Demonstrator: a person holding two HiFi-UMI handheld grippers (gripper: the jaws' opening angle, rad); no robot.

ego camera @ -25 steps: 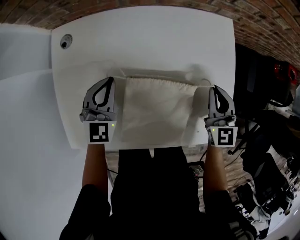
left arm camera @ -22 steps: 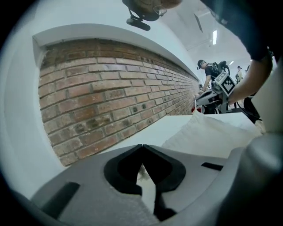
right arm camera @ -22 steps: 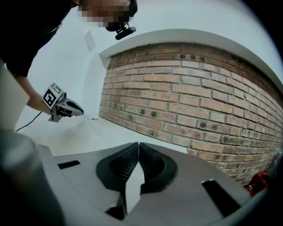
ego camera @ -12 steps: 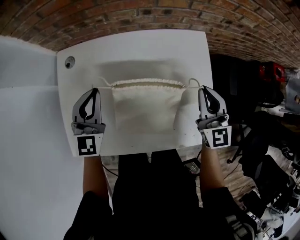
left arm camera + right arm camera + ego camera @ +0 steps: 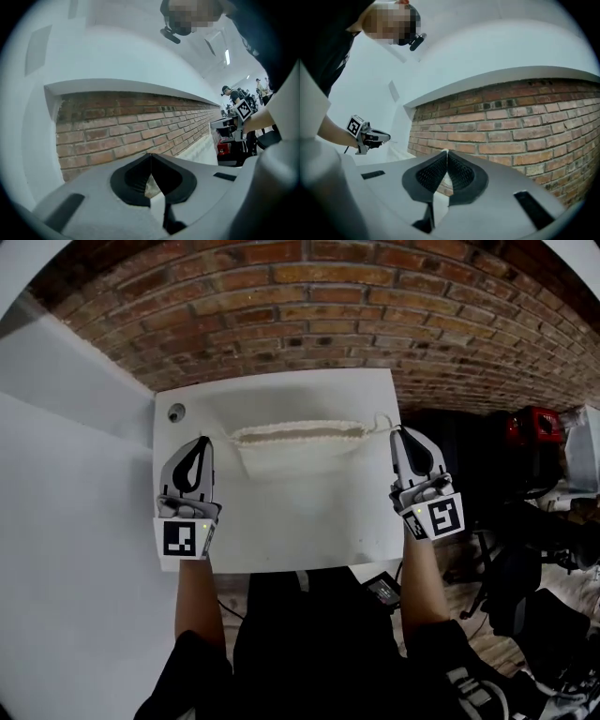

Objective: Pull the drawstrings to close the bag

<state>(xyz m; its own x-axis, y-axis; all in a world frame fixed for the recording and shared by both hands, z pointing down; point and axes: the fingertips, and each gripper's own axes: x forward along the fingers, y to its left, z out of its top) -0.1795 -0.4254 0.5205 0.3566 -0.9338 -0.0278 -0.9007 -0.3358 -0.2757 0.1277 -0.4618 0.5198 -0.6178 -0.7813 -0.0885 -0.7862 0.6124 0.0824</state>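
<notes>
A cream cloth bag (image 5: 298, 456) hangs over the white table (image 5: 281, 545), its gathered mouth (image 5: 298, 433) stretched between my two grippers. My left gripper (image 5: 201, 441) is at the bag's left, jaws together, and a thin drawstring (image 5: 219, 432) runs from its tip to the bag's corner. At the bag's right, my right gripper (image 5: 403, 431) is also shut, with the other drawstring (image 5: 382, 421) looping to its tip. In the left gripper view the jaws (image 5: 151, 154) meet and the bag's puckered edge (image 5: 201, 146) shows beyond. The right gripper view shows closed jaws (image 5: 446, 152) and the left gripper (image 5: 365, 135) far off.
A brick wall (image 5: 300, 315) stands right behind the table. A round cable hole (image 5: 175, 412) is in the table's far left corner. A white panel (image 5: 66, 474) lies to the left. A red object (image 5: 532, 427) and dark clutter fill the floor at right; a power adapter (image 5: 384, 589) lies below the table edge.
Both grippers have risen, still shut, and now point level. The bag's mouth came up off the table with them and is narrower and more puckered. The brick wall has come into view.
</notes>
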